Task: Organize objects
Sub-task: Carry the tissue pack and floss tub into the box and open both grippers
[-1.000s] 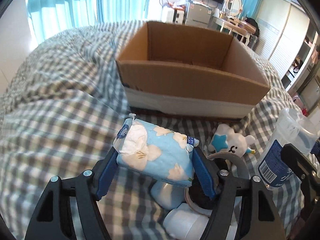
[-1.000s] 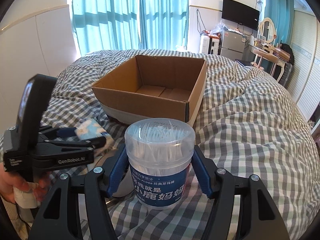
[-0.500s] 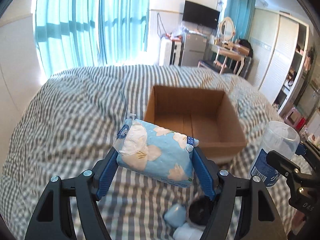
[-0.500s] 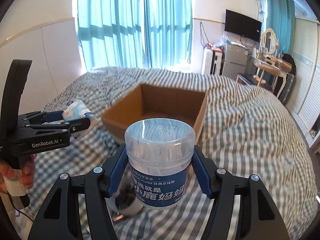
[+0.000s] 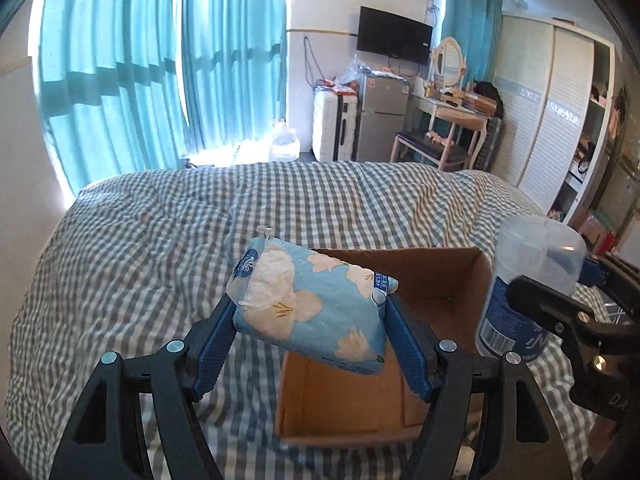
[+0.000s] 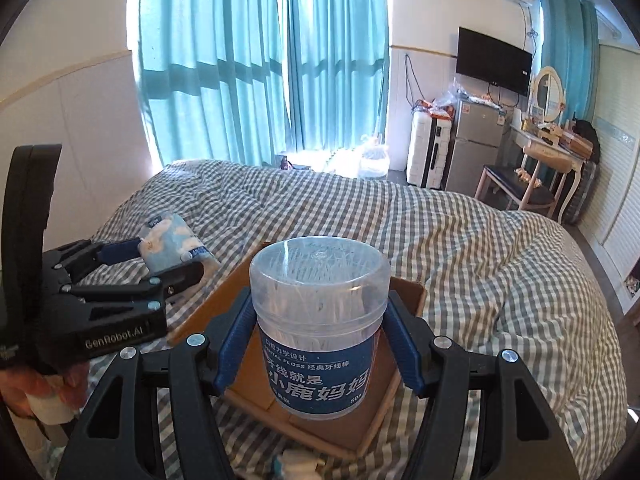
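Tissue pack and floss jar both up over the box!
Left gripper pinches the pack's ends, long axis crosswise, tilted; right gripper clamps the jar upright.

Blue floral tissue pack, tilted, aloft over open cardboard box; clear floss-pick jar upright, aloft.

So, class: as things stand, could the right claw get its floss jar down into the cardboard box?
Probably yes. The right claw holds the floss jar above the open box, whose visible floor is bare. The left claw, with the tissue pack, hangs to its left, apparently clear.
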Demonstrator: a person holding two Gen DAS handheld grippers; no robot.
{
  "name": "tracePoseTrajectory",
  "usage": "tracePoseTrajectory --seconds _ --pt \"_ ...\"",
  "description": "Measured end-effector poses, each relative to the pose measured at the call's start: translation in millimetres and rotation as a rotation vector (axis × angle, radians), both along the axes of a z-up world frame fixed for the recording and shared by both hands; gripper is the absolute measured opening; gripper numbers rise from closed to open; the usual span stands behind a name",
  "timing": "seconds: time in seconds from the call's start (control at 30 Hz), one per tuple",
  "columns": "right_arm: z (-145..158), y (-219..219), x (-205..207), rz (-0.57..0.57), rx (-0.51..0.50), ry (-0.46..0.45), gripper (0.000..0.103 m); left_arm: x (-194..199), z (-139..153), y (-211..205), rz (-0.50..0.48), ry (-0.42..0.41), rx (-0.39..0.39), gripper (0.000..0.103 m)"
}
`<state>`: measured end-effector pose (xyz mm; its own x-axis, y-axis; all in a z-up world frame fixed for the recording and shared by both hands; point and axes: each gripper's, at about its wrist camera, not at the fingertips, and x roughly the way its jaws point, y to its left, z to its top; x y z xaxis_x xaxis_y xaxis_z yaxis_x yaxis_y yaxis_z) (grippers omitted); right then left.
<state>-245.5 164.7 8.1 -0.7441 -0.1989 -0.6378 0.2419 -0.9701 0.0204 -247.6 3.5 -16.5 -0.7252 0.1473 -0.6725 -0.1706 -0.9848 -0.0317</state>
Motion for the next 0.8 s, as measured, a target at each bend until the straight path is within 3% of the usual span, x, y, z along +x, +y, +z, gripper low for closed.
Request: tracePoseTrajectory --seconds 0.1,0.4,0.6,0.8 --pt "-22 1 -28 -0.015 0.012 -0.041 0.063 -20 -20 10 -0.036 -0.029 -0.019 0.074" --pt "-67 7 -57 -0.034 0.054 -0.097 0.063 -41 -59 33 -0.146 -0.066 -0.075 0.074" --pt "-71 8 -55 -0.025 0.073 -0.082 0.063 -44 -77 39 -0.183 -0.077 -0.064 0.075" --pt "-65 14 -48 -0.045 0.055 -0.062 0.067 -36 -79 46 -0.19 -0.053 -0.102 0.09"
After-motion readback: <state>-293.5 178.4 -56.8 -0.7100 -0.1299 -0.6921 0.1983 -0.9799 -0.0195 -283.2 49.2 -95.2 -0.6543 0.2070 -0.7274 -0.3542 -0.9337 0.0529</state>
